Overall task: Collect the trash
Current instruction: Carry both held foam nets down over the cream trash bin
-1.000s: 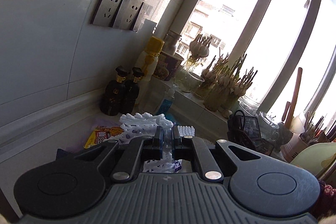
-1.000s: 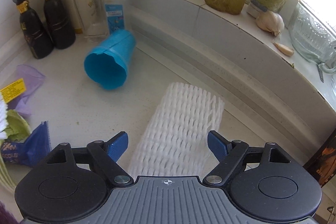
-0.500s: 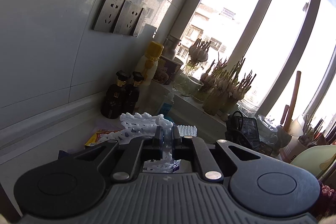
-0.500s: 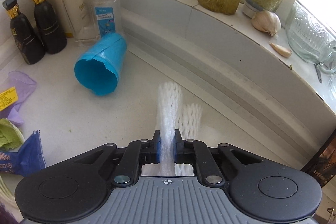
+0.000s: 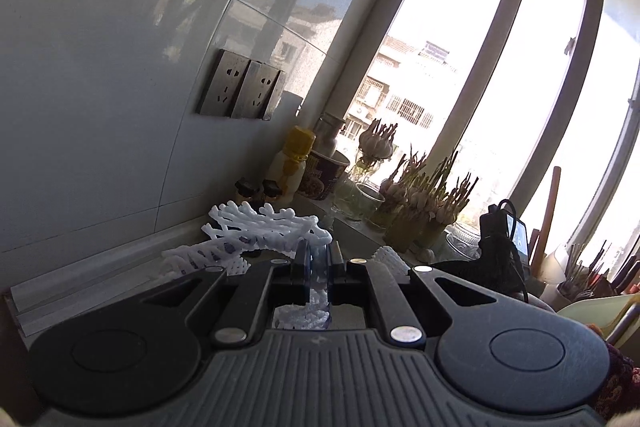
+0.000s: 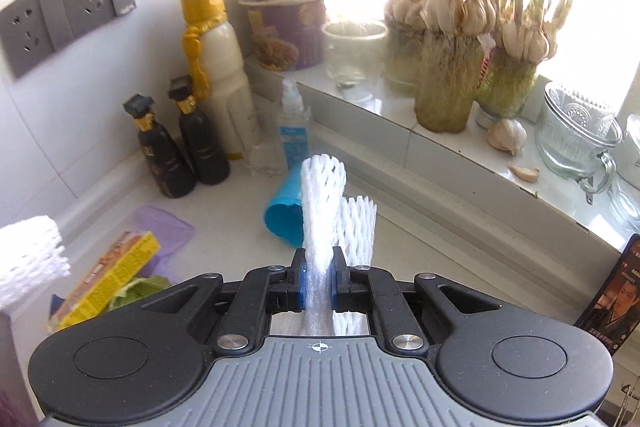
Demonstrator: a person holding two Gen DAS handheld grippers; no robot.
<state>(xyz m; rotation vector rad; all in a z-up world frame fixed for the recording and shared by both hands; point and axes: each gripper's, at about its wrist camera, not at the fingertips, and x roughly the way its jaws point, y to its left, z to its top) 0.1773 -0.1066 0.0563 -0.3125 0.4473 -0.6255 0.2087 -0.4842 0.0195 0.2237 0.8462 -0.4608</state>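
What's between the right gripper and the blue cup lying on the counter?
The white foam net clamped in the right gripper sticks out forward, straight across the line to the blue cup. The jaws are already full, so that net blocks any grab at the cup.

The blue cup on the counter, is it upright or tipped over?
Tipped over. The blue cup lies on its side, open mouth facing the camera.

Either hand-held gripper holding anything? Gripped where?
Both. The right hand-held gripper pinches a white foam net sleeve near its lower end. The left hand-held gripper clamps another foam net at one end.
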